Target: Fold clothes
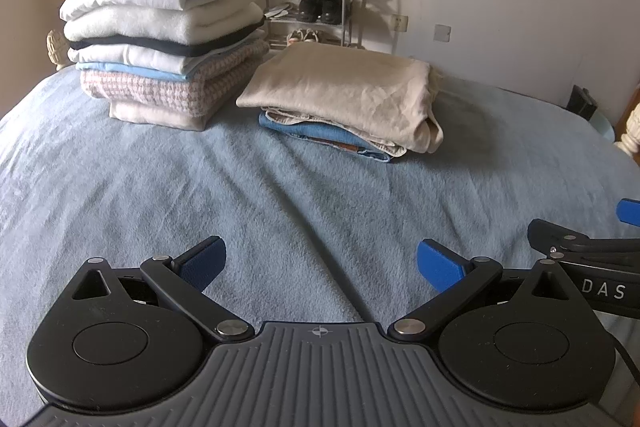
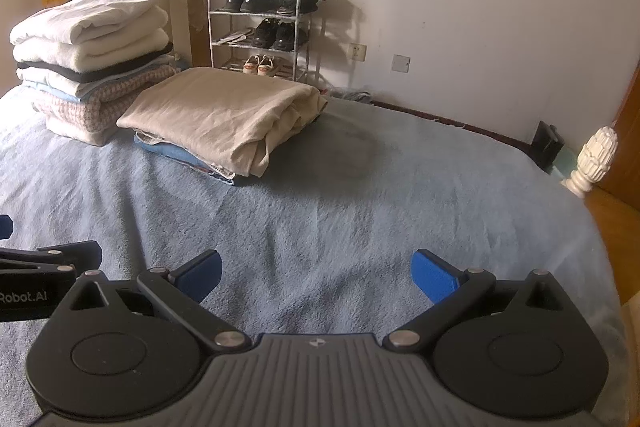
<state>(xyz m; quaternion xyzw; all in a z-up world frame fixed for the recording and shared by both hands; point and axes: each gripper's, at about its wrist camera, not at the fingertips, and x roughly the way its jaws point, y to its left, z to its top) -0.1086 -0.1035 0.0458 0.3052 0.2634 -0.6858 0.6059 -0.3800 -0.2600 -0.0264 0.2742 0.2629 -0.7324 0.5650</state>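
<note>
Both jaws spread wide, empty: left gripper (image 1: 320, 263) and right gripper (image 2: 316, 273) hover over the bedspread (image 1: 280, 195). Careless reach could topple the tall far-left pile (image 1: 168, 35).

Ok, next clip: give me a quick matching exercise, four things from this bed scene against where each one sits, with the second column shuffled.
Things:
1. beige folded garment
2. blue jeans
3. pink checked garment
4. black shoes

Places:
A. on the middle shelf of the shoe rack by the wall
B. top of the short pile
C. near the bottom of the tall pile
D. under the beige item, on the blue blanket

Pairs: 1-B, 2-D, 3-C, 4-A

Both the left tool and the right tool are open over the blanket, holding nothing.
</note>
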